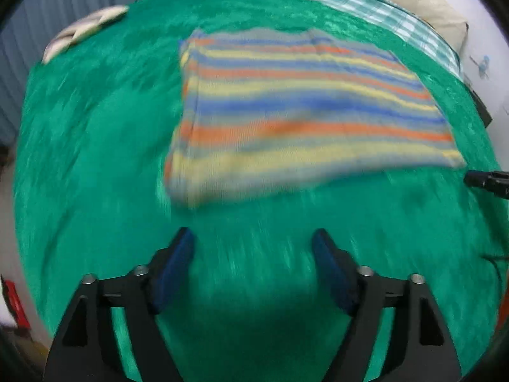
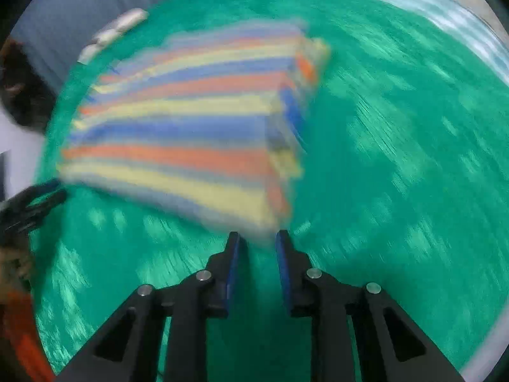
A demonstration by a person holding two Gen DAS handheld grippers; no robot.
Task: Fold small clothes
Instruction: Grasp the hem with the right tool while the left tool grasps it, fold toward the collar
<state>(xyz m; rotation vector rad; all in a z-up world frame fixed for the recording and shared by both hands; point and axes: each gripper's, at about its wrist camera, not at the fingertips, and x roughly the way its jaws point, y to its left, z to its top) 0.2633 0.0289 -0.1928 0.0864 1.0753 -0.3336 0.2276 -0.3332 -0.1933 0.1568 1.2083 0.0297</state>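
A striped garment (image 1: 299, 111) in blue, orange and yellow lies folded flat on the green cloth (image 1: 95, 159). In the left wrist view my left gripper (image 1: 253, 242) is open and empty, a short way in front of the garment's near edge. In the right wrist view the garment (image 2: 178, 140) lies ahead and to the left, blurred by motion. My right gripper (image 2: 257, 238) is partly open with its tips right at the garment's near corner; nothing is clearly between the pads. The right gripper's tip also shows at the left view's right edge (image 1: 486, 181).
A pale folded item (image 1: 82, 31) lies at the far left of the green cloth, also in the right wrist view (image 2: 114, 31). A checked cloth (image 1: 366, 3) lies along the far edge. The left gripper (image 2: 28, 203) shows at the right view's left edge.
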